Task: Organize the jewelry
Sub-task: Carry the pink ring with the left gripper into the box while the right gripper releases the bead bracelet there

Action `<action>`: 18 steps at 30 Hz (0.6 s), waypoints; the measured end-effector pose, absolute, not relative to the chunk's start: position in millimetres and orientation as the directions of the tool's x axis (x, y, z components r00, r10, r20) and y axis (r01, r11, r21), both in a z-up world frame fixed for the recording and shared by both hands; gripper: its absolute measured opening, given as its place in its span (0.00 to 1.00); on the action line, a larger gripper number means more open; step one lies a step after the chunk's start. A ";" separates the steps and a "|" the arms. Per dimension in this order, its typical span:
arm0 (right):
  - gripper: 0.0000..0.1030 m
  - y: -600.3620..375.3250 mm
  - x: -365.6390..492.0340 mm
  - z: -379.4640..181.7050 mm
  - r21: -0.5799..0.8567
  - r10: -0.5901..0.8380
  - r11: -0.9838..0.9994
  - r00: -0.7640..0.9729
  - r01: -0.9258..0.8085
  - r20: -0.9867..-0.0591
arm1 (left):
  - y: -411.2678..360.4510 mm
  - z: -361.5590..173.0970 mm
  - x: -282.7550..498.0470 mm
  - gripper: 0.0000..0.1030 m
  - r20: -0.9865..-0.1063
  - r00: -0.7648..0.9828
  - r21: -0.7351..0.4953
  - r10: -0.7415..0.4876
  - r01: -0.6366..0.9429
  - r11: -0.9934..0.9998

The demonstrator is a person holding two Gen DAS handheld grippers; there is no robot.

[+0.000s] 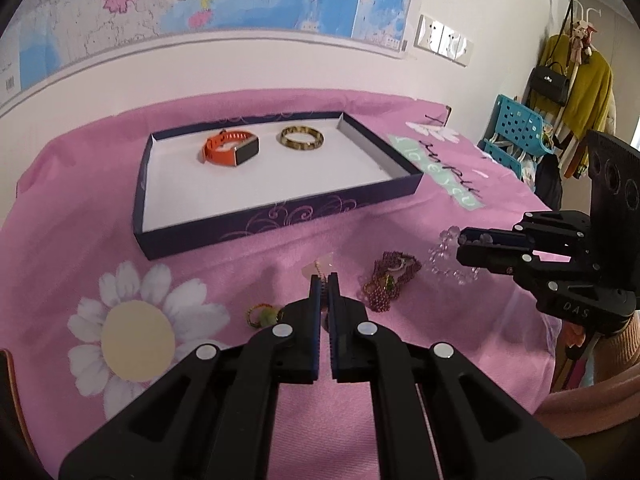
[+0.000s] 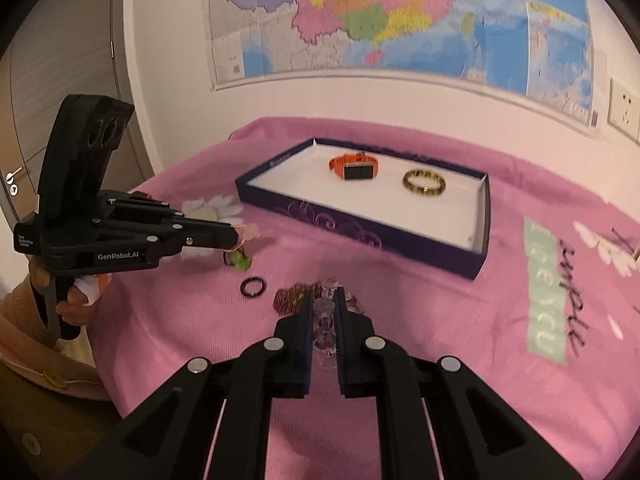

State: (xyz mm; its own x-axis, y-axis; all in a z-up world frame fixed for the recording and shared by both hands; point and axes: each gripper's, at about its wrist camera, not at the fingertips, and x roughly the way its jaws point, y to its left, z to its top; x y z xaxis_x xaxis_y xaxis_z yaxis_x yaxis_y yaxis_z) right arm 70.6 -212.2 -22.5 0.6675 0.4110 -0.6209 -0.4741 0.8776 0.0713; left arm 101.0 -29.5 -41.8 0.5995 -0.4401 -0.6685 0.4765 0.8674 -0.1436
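A dark blue tray point(image 1: 280, 220) point(image 2: 360, 232) with a white floor holds an orange watch point(image 1: 230, 148) point(image 2: 354, 166) and a gold-and-black bangle point(image 1: 302, 140) point(image 2: 424, 182). My left gripper point(image 1: 324, 278) point(image 2: 236, 236) is shut on a thin pink bead bracelet point(image 1: 320, 266) point(image 2: 250, 232). My right gripper point(image 2: 324, 296) point(image 1: 460, 246) is shut on a clear crystal bead bracelet point(image 2: 324, 320) point(image 1: 444, 256). On the pink cloth lie a purple-red bead chain point(image 1: 390, 280) point(image 2: 292, 300), a gold piece with a green stone point(image 1: 262, 316) point(image 2: 238, 260) and a black ring point(image 2: 253, 287).
The pink cloth point(image 1: 200, 264) with daisy prints covers the table, which ends near a white wall with a map. A blue perforated rack point(image 1: 516, 136) and hung coats stand at the right. A door point(image 2: 60, 80) is at the left.
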 end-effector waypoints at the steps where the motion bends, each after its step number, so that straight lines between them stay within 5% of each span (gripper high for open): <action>1: 0.08 -212.4 71.4 -19.7 0.067 0.411 0.878 0.673 -0.475 -0.615 | -28.4 -39.6 100.6 0.03 -0.664 0.603 -0.144 -0.442 0.477 0.867; 18: 0.08 -210.5 94.3 13.0 -0.011 0.396 0.878 0.740 -0.478 -0.544 | -23.3 -11.0 111.4 0.03 -0.610 0.663 -0.118 -0.435 0.466 0.877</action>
State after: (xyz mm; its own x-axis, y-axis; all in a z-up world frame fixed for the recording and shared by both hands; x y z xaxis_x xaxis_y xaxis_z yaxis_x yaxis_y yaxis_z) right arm 94.3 -210.5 13.0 0.7399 0.3955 -0.5442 -0.4778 0.8784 -0.0111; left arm 111.4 -23.3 -11.0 0.6626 -0.4345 -0.6100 0.4660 0.8768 -0.1184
